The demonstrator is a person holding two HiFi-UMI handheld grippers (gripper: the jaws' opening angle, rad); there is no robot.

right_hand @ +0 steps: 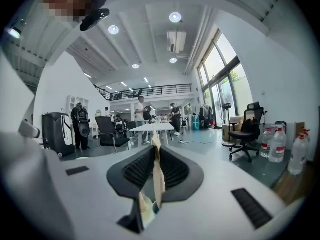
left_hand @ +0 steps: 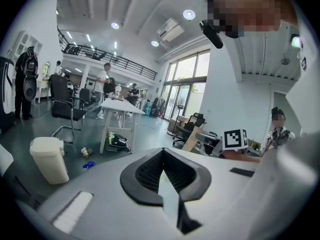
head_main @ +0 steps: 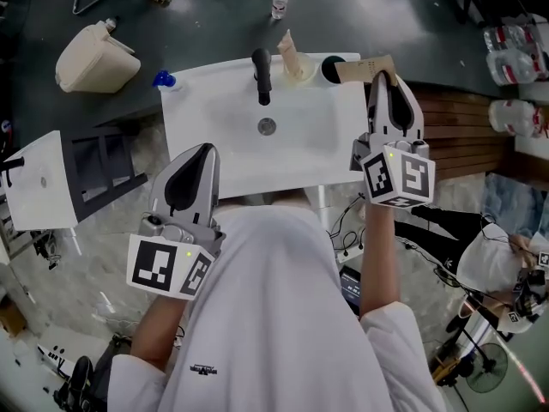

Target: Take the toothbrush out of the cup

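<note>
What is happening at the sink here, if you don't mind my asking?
A person stands at a white rectangular sink with a gripper in each hand. The right gripper has its fingers closed on what looks like a flat tan toothbrush at the sink's back right corner, its far end by a round black cup. Whether it is clear of the cup is hard to tell. The left gripper is shut and empty near the front edge.

Glossy white sink, matt black tap
</note>
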